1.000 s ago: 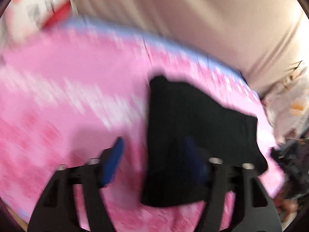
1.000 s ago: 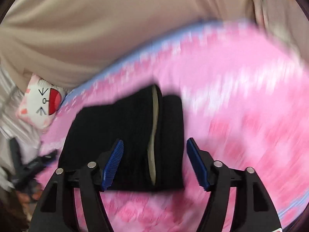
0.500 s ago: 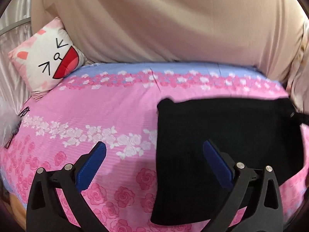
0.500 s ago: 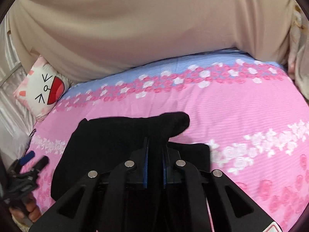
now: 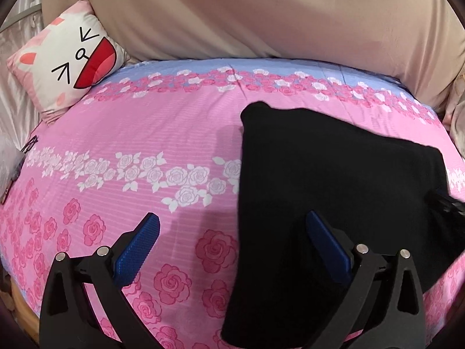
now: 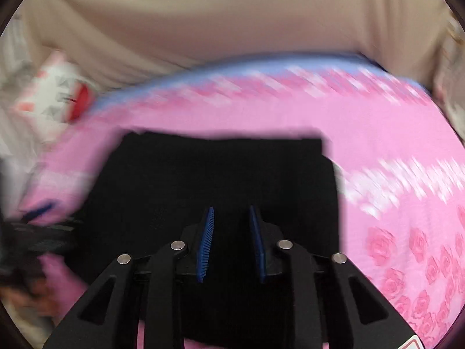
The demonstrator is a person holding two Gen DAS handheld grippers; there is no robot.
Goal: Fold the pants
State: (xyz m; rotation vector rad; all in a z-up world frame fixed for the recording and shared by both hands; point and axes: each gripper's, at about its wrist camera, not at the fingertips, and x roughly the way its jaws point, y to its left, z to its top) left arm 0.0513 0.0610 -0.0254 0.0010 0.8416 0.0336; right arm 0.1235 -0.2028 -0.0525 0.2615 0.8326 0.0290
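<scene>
Left wrist view: left tool (image 5: 232,216) is released, its blue pads spread wide with nothing gripped. The left pad is over the pink rose-print bed (image 5: 145,133) and the right pad is over the black pants (image 5: 334,174), so the pants' left edge runs between them. No pad touches the cloth.

The pants are a folded, flat dark block on the bed cover, filling the 3 to 5 o'clock part of this view. One corner points toward 12 o'clock. A cartoon-face cushion (image 5: 69,58) is at 10 o'clock on the far edge of the bed, well apart from the pants. A beige drape (image 5: 261,14) hangs behind the bed, from 11 to 2 o'clock.

Right wrist view, motion-blurred: right tool (image 6: 231,209) points down at the pants (image 6: 218,168), which fill the centre and run to 6 o'clock under the tool. The blue pads stand a narrow gap apart and are not clenched together. It is black on black in the gap, so I cannot tell whether any cloth is pinched there. The pants' far edge is straight and the outline is roughly rectangular. The bed (image 6: 392,145) shows pink from 1 to 4 o'clock. The cushion (image 6: 55,93) is smeared at 10 o'clock.
</scene>
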